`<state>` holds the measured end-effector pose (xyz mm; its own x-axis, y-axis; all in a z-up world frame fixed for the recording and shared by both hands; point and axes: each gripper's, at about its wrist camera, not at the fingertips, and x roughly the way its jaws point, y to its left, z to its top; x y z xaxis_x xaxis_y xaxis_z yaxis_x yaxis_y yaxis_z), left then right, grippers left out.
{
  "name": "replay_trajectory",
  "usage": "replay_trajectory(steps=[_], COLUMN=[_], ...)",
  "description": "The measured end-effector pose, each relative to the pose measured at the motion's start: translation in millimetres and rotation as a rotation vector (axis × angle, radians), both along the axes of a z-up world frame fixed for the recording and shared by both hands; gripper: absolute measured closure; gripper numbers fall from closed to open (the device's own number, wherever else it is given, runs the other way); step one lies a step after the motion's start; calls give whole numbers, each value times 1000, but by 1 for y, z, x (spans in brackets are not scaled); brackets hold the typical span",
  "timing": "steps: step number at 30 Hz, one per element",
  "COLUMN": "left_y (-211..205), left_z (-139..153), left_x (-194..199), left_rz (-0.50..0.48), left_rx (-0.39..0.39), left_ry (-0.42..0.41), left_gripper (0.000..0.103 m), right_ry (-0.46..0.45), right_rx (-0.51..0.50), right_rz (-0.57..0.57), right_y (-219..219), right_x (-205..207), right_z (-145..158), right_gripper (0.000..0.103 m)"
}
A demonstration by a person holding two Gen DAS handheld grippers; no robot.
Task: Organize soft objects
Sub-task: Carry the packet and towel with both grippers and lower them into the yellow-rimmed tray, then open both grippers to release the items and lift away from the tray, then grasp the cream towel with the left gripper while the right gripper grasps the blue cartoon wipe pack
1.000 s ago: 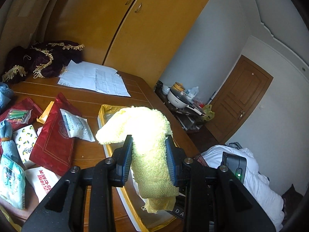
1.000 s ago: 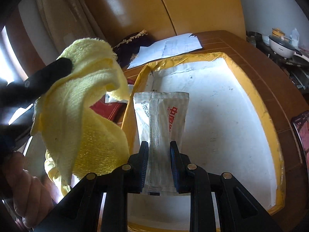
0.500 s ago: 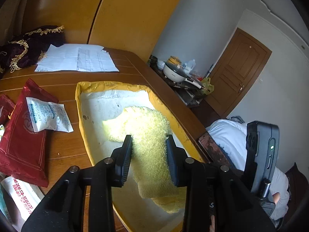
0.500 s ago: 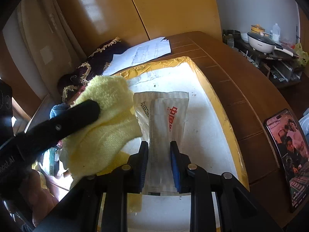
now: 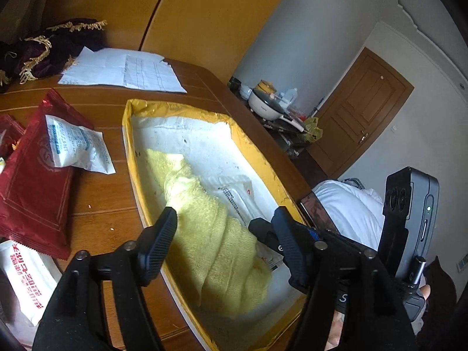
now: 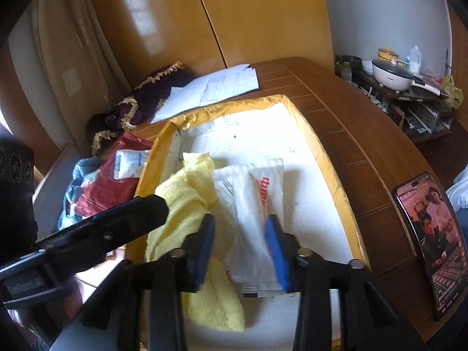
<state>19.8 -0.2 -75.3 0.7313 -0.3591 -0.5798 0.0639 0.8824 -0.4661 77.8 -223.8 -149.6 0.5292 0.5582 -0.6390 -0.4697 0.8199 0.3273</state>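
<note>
A yellow towel (image 5: 222, 251) lies crumpled in the white tray with a yellow rim (image 5: 133, 158) on the wooden table. My left gripper (image 5: 225, 238) hovers open over the towel, its fingers wide apart on either side and not pinching it. A white packet with red print (image 6: 251, 204) rests in the tray (image 6: 327, 163), partly over the towel (image 6: 181, 199). My right gripper (image 6: 239, 242) stands open around the packet's near end, with gaps at both pads. The packet (image 5: 234, 187) also shows beside the towel in the left wrist view.
Left of the tray lie a red pouch (image 5: 32, 181), a white sachet (image 5: 76, 149) and a white packet with red letters (image 5: 23, 280). Papers (image 5: 122, 70) and a dark fringed cloth (image 5: 44, 49) sit at the back. A phone (image 6: 433, 234) lies right of the tray.
The left gripper lowered the towel into the tray and opened, leaving it there. The right gripper opened too, and the white packet now rests in the tray against the towel.
</note>
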Motion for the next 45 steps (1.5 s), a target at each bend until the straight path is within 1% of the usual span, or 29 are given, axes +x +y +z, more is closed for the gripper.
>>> replay_trajectory(steps=[4, 5, 6, 8, 9, 11, 13, 14, 17, 18, 22, 25, 28, 31, 33, 36, 39, 41, 43, 45], left_y=[7, 11, 15, 25, 30, 37, 47, 54, 77, 83, 104, 119, 129, 137, 145, 154, 160, 163, 162, 162], left_z=[12, 14, 15, 19, 21, 23, 22, 19, 12, 11, 12, 10, 2, -12, -19, -23, -25, -30, -37, -44], left_x=[-15, -19, -25, -39, -47, -63, -82, -88, -110, -117, -147, -167, -181, -193, -201, -210, -219, -219, -212, -208], left_rz=[54, 73, 92, 133, 160, 227, 294, 319, 381, 400, 497, 581, 637, 700, 748, 804, 871, 866, 841, 814], left_rx=[20, 18, 18, 22, 31, 75, 112, 115, 72, 69, 92, 92, 95, 110, 73, 33, 11, -12, -8, -36], left_ry=[-39, -43, -45, -59, -64, -69, -77, -68, -28, -19, 1, 29, 64, 111, 131, 140, 143, 161, 201, 229], left_gripper=[28, 28, 28, 28, 28, 28, 28, 28, 28, 28, 28, 29, 29, 29, 29, 29, 29, 29, 29, 29], right_ry=[-34, -40, -48, -67, -72, -75, -80, -83, -84, -81, -69, -65, -29, 0, 32, 118, 135, 173, 218, 266], right_rx=[49, 63, 79, 115, 132, 167, 187, 193, 202, 203, 196, 193, 209, 184, 171, 165, 108, 86, 58, 50], right_rz=[10, 15, 23, 44, 56, 102, 146, 170, 243, 262, 344, 406, 472, 543, 594, 661, 674, 683, 676, 671], right_y=[-2, -2, -2, -1, 0, 6, 13, 19, 36, 42, 66, 85, 102, 126, 143, 170, 194, 207, 218, 227], right_x=[-7, -9, -11, -17, -19, -24, -30, -33, -43, -47, -58, -69, -78, -88, -93, -94, -98, -97, -93, -88], right_z=[11, 14, 16, 22, 24, 28, 31, 32, 35, 35, 37, 38, 36, 32, 29, 22, 14, 6, -4, -13], right_gripper=[43, 38, 36, 35, 32, 30, 30, 30, 30, 30, 30, 30, 30, 30, 30, 32, 36, 37, 40, 43])
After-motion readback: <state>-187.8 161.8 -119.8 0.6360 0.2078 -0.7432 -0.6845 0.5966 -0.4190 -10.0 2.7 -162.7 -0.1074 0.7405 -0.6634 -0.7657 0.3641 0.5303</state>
